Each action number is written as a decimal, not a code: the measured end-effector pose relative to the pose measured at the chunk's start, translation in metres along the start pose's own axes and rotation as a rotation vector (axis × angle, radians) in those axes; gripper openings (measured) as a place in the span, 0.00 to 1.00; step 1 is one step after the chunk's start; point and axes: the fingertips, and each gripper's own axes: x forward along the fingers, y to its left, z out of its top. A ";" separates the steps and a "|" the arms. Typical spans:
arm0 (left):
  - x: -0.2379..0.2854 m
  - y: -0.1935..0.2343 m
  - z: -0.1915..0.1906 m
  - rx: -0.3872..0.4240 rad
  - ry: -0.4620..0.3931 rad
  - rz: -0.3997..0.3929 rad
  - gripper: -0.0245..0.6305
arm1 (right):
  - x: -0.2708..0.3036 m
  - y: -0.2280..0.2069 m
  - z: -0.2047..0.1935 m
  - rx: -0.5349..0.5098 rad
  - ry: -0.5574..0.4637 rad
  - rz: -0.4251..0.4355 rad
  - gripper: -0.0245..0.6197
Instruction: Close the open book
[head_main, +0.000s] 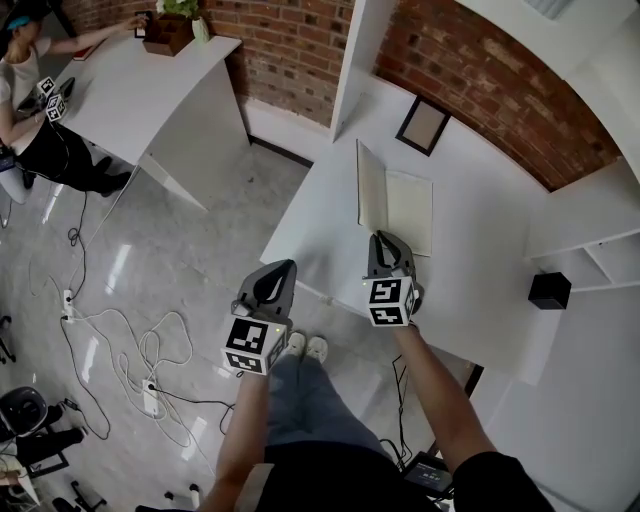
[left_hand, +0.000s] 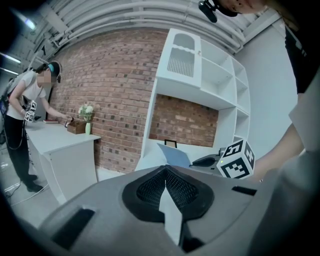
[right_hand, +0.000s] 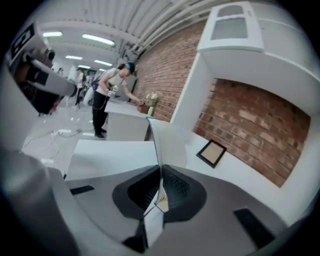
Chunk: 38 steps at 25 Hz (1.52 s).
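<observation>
The open book (head_main: 410, 212) lies on the white table (head_main: 480, 260). Its left half (head_main: 369, 188) stands raised, nearly upright, while the right half lies flat. My right gripper (head_main: 386, 240) is at the book's near edge, shut on the lower part of that raised half. In the right gripper view the thin leaf (right_hand: 167, 142) rises straight out from between the pressed pads of the right gripper (right_hand: 160, 174). My left gripper (head_main: 284, 268) hovers off the table's near left edge, shut with nothing in it. From the left gripper (left_hand: 165, 169) the raised leaf (left_hand: 175, 154) shows ahead.
A small picture frame (head_main: 422, 125) lies at the back of the table by the brick wall. A black box (head_main: 549, 290) sits on the shelf unit at right. Cables (head_main: 120, 340) trail over the floor at left. A person (head_main: 30, 95) works at another white table (head_main: 150, 80).
</observation>
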 end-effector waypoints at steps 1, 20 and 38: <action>0.001 -0.001 0.001 0.002 0.001 -0.003 0.05 | -0.003 -0.007 -0.003 0.070 -0.002 -0.018 0.06; 0.036 -0.018 -0.003 0.000 0.051 -0.100 0.05 | -0.014 -0.099 -0.117 0.545 0.236 -0.282 0.27; 0.084 -0.048 0.020 0.029 0.019 -0.244 0.05 | -0.062 -0.138 -0.094 0.655 0.051 -0.272 0.30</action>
